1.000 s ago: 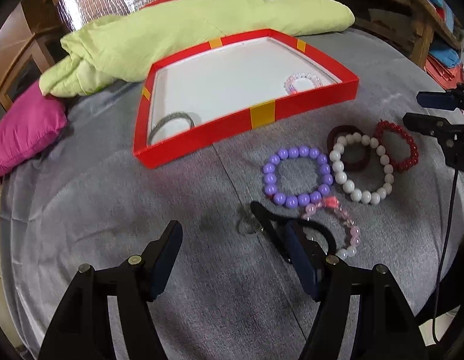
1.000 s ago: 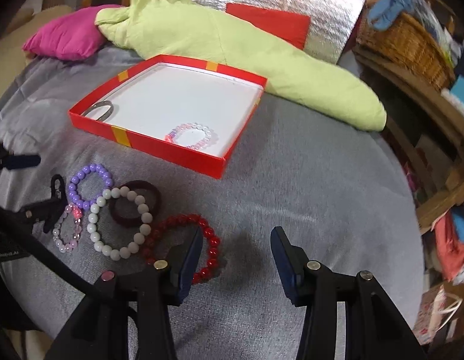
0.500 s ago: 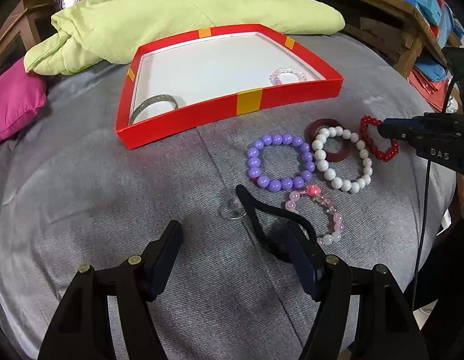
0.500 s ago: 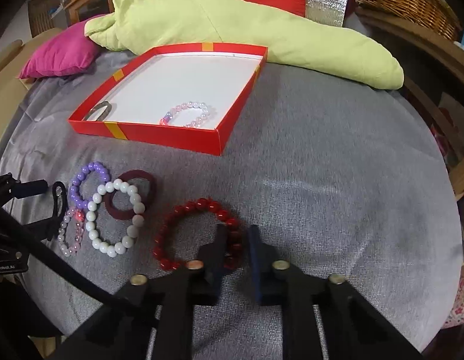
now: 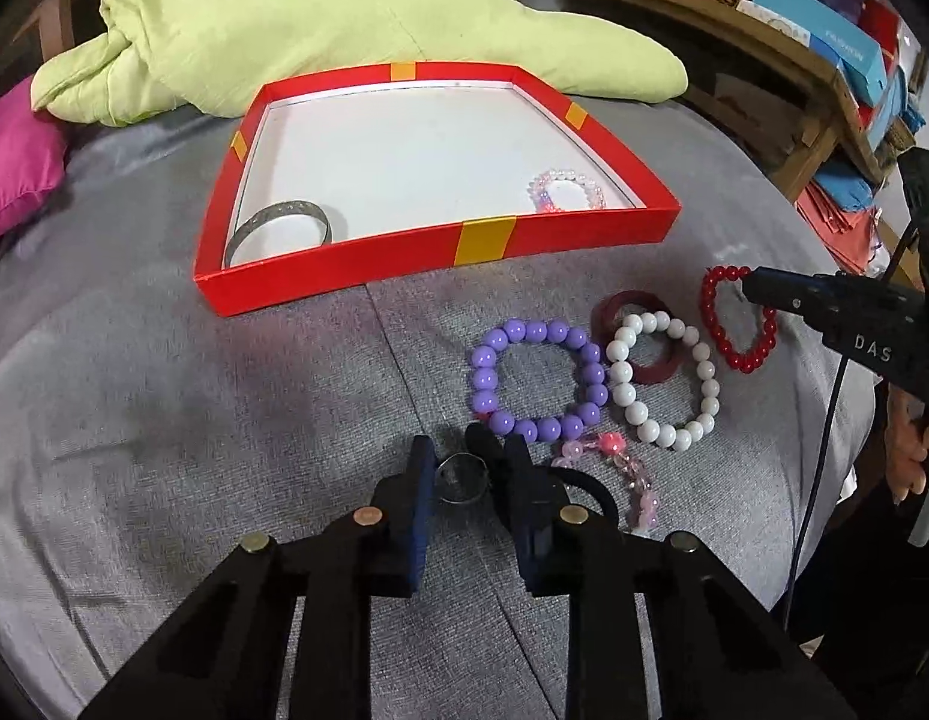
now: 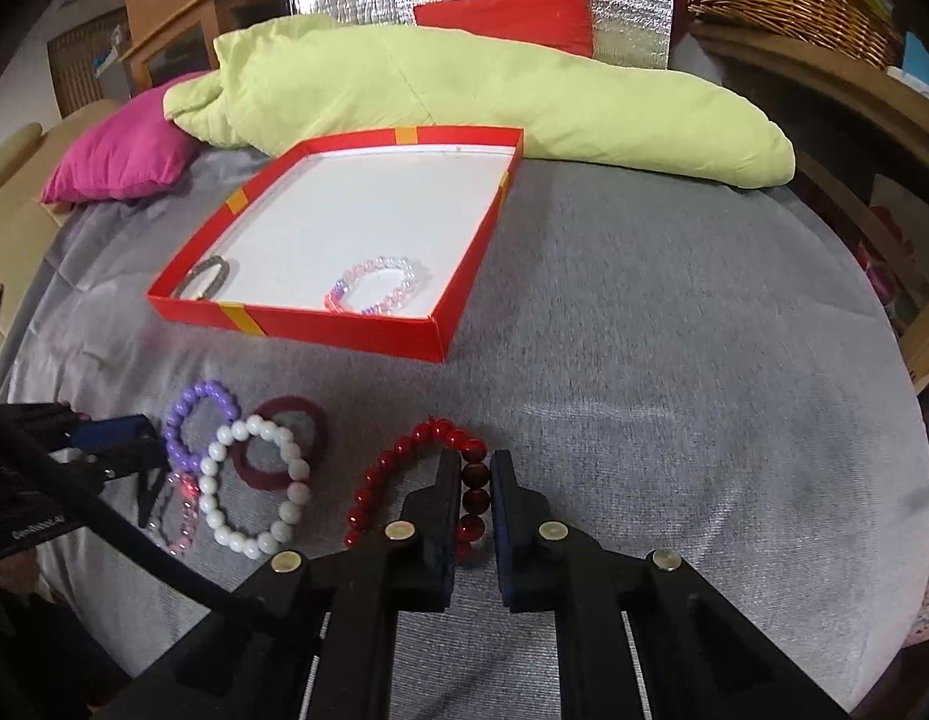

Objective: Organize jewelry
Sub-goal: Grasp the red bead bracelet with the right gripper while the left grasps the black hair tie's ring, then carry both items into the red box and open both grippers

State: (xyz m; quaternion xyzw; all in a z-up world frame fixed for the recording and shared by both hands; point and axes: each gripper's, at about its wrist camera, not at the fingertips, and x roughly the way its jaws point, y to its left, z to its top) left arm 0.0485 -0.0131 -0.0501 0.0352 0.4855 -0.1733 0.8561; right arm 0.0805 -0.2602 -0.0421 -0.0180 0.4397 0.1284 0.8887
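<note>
Red bead bracelet (image 6: pixel 404 480) pinched in right hand-held gripper (image 6: pixel 476 480) lettered "DAS"; left hand-held gripper (image 5: pixel 461 468) closing around clear ring (image 5: pixel 461 478)

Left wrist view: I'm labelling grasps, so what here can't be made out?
Left wrist view:
Ring, between the left gripper's closing jaws: too small and glassy to tell its material.
Black band: near part hidden by a finger.
Bangle: near edge cut by the box wall.
Red bracelet: partly behind the right gripper.
</note>
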